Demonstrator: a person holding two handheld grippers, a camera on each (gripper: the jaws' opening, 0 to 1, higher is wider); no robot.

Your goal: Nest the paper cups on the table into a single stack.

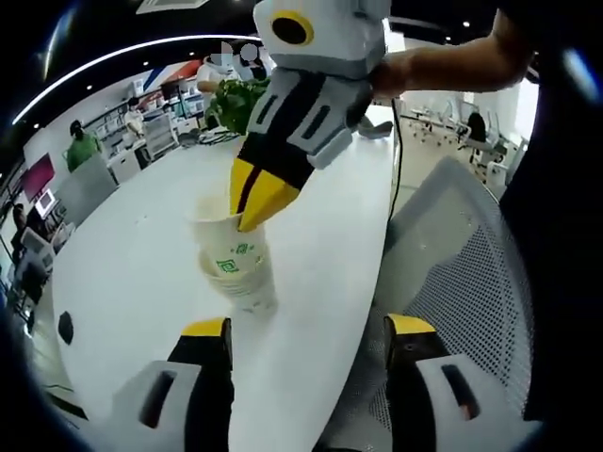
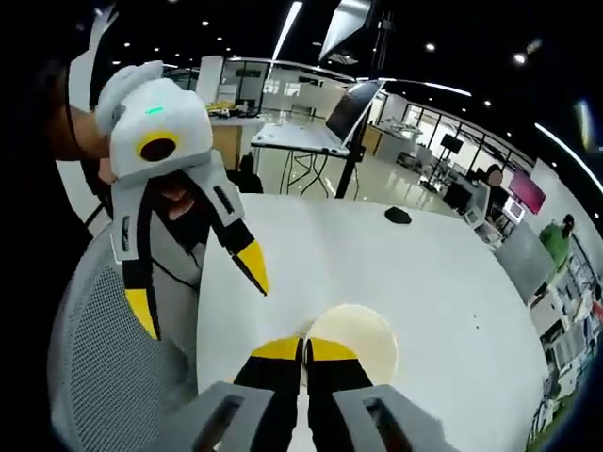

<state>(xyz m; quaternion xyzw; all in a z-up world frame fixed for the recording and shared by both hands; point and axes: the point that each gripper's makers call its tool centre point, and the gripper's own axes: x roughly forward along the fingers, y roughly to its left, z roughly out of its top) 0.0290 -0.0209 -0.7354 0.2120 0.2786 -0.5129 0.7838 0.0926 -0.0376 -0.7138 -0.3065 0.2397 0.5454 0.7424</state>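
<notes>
A short stack of white paper cups (image 1: 237,268) with green print stands on the white table (image 1: 141,245). My right gripper (image 1: 252,209) comes down from above, its yellow tips shut on the rim of the top cup. In the right gripper view the same jaws (image 2: 303,350) pinch the near rim of the cup (image 2: 363,339), whose open mouth faces the camera. My left gripper (image 1: 306,328) is open wide, level with the foot of the stack and a little short of it. It also hangs open at the left of the right gripper view (image 2: 198,292), held by a hand.
A grey mesh office chair (image 1: 462,273) stands against the table's edge, and is seen again as a chair back (image 2: 94,348). A small black object (image 2: 398,215) lies on the far table. A green plant (image 1: 236,99) sits at the table's far end. People and desks fill the background.
</notes>
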